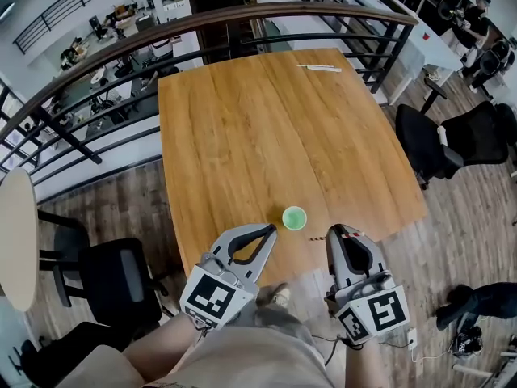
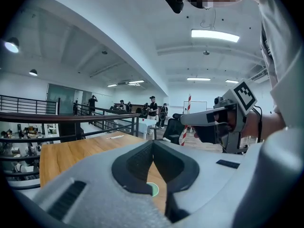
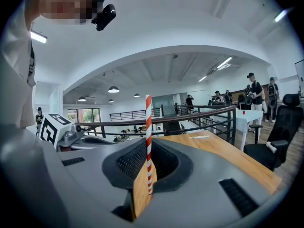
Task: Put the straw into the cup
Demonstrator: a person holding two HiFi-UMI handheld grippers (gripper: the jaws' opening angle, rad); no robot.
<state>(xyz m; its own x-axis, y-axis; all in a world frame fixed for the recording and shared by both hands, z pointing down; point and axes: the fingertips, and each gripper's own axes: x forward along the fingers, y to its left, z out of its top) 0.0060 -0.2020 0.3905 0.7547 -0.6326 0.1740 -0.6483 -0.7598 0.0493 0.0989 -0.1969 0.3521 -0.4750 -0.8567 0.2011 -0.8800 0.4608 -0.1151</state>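
Observation:
A small green cup [image 1: 294,217] stands on the wooden table [image 1: 258,128] near its front edge. My left gripper [image 1: 269,230] hovers just left of the cup, shut with nothing in it. In the left gripper view, the cup [image 2: 153,189] shows through the gap under that gripper's [image 2: 153,150] closed tips. My right gripper [image 1: 332,233] is right of the cup, shut on a red-and-white striped straw [image 1: 317,238]. In the right gripper view, the straw [image 3: 148,122] stands upright between the pads of that gripper [image 3: 147,156]. The straw [image 2: 188,102] also shows in the left gripper view.
A thin white stick-like item [image 1: 319,68] lies at the table's far edge. A dark railing [image 1: 242,14] runs behind the table. Black office chairs stand to the right [image 1: 452,148] and front left [image 1: 113,277], and a round table [image 1: 16,241] is at the far left.

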